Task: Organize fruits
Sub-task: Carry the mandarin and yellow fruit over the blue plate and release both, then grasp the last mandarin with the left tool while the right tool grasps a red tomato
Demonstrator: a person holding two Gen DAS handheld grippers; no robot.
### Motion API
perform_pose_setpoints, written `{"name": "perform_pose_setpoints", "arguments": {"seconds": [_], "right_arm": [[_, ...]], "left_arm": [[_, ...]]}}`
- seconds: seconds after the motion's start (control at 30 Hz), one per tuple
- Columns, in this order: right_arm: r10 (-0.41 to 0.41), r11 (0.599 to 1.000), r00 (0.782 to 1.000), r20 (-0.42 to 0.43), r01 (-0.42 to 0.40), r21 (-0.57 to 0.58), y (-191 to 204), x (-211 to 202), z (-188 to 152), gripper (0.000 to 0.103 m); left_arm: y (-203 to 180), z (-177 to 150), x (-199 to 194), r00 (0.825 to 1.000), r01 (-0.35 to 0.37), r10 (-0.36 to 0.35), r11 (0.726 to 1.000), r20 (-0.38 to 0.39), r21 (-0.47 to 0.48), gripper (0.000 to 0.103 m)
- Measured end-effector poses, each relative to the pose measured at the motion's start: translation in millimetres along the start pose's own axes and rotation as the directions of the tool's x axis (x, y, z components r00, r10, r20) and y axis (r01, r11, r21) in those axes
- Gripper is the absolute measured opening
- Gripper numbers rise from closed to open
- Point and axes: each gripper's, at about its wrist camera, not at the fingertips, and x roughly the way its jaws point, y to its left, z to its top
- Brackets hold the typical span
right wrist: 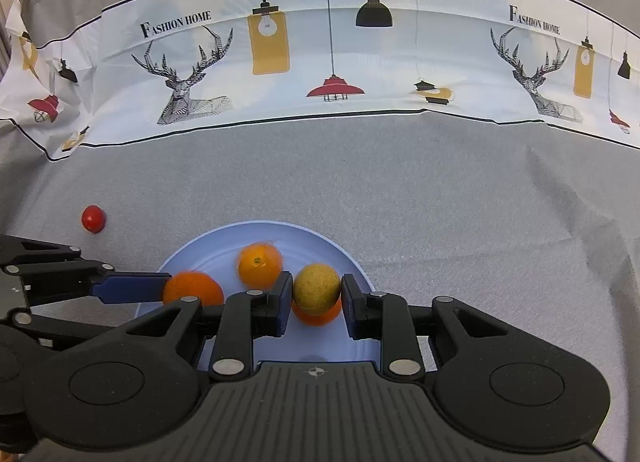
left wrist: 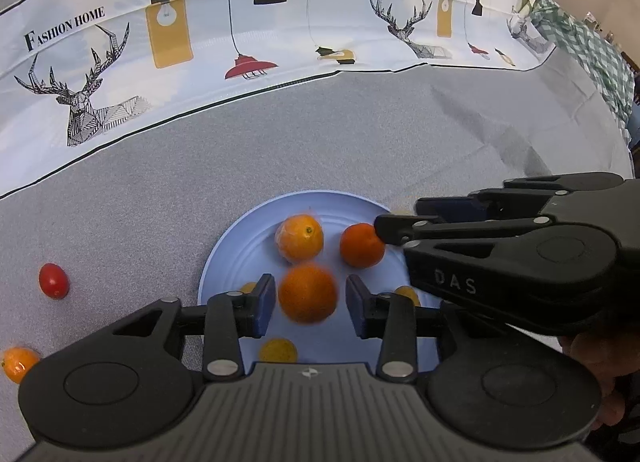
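The left hand-held gripper (left wrist: 310, 300) hangs open over the blue plate (left wrist: 224, 250), an orange (left wrist: 307, 293) between its fingers with gaps on both sides; the right hand-held gripper (right wrist: 316, 294) is clamped on a yellow-green fruit (right wrist: 316, 286) above the plate's right part; two more oranges (left wrist: 300, 237) (left wrist: 361, 244) lie on the plate; a tomato (left wrist: 53, 280) rests on the grey worktop (left wrist: 360, 141) left of the plate; another orange (left wrist: 17, 362) lies nearer the worktop's front left.
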Motion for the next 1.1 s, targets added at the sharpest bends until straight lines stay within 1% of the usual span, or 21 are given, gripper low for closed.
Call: {"name": "perform_pose_setpoints", "arguments": {"seconds": [0.03, 0.1, 0.43, 0.57, 0.8, 1.1], "right_arm": [[-0.006, 1.000, 1.000, 0.003, 0.006, 0.003, 0, 0, 0, 0.049], [-0.017, 1.000, 1.000, 0.010, 0.017, 0.009, -2, -1, 1, 0.052], [-0.023, 0.999, 0.999, 0.027, 0.022, 0.024, -2, -3, 4, 0.052], [-0.024, 0.999, 0.999, 0.033, 0.023, 0.024, 1, -3, 6, 0.053], [-0.023, 1.000, 0.999, 0.039, 0.022, 0.021, 8, -3, 10, 0.053], [-0.019, 1.000, 0.999, 0.039, 0.018, 0.019, 12, 0, 11, 0.053]], "left_arm": [[0, 0, -1, 1.000, -0.001, 0.001, 1.000, 0.004, 0.000, 0.048], [1, 0, -2, 1.000, -0.005, 0.005, 1.000, 0.009, -0.005, 0.048], [6, 1, -7, 0.999, -0.030, 0.030, 0.999, 0.020, -0.023, 0.047], [8, 1, -9, 0.999, -0.037, 0.038, 0.999, 0.024, -0.029, 0.041], [12, 1, -12, 0.998, -0.047, 0.048, 0.998, 0.027, -0.040, 0.035], [14, 1, -13, 0.998, -0.054, 0.055, 0.998, 0.026, -0.045, 0.034]]}}
